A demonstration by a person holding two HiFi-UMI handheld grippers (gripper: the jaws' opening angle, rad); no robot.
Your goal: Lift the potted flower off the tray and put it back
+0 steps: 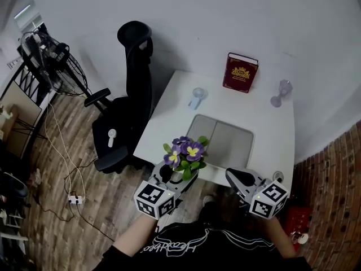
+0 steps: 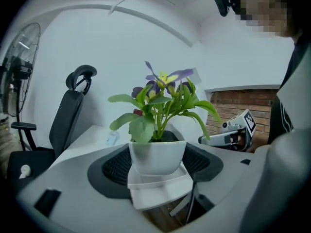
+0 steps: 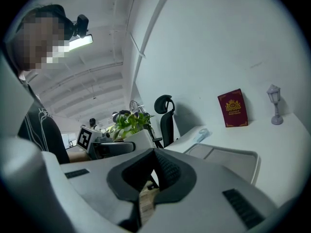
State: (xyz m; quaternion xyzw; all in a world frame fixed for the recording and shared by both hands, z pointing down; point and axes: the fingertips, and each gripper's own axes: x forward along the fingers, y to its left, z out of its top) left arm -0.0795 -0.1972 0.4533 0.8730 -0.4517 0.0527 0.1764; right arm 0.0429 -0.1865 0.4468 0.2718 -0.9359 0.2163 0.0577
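At the table's [image 1: 271,123] edge, left gripper [image 1: 176,179] clamps the potted flower [image 1: 186,154].

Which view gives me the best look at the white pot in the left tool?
The left gripper view: the white pot sits centred and large between the left tool's jaws, saucer included. In the head view the flowers cover most of it from above. The right gripper view shows it small and far off.
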